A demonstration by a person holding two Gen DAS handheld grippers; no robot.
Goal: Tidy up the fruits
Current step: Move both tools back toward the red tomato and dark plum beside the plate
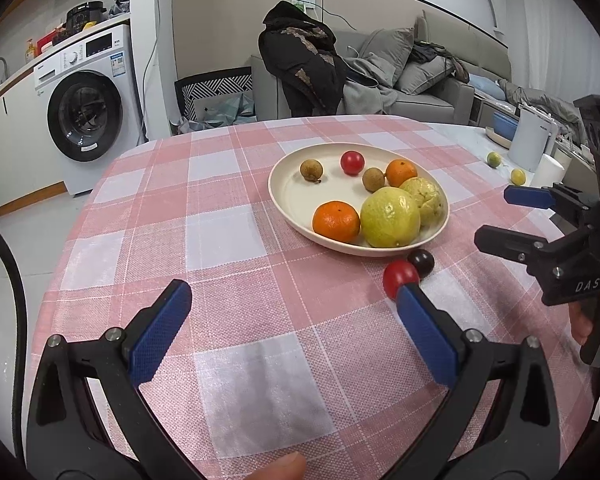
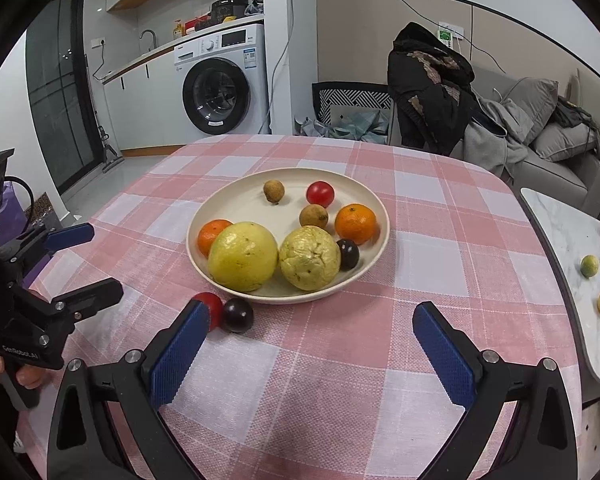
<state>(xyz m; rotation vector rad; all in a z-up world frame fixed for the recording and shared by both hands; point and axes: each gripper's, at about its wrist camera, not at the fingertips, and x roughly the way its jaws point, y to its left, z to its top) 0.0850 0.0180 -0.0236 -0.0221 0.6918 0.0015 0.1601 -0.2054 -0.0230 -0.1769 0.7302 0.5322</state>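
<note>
Fruits, round and mostly glossy, sit in a shallow cream plate [image 2: 374, 200] on the counter's [image 2: 440, 248] woven pink check cloth, a red tomato [image 2: 214, 308] and dark plum [image 2: 238, 315] touching just outside its rim, while both grippers, left [image 1: 294, 300] and right [image 2: 312, 324], hang with ribbed blue fingers [image 2: 176, 354] spread, empty.

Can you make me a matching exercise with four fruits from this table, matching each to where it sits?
Things:
1. dark plum
2. wrinkled yellow fruit
3. green lime
4. red tomato

Places:
A. far side of the plate
B. on the cloth, just outside the plate
C. marble side table
D. near side of the plate

Pairs: 1-B, 2-D, 3-C, 4-A
</note>
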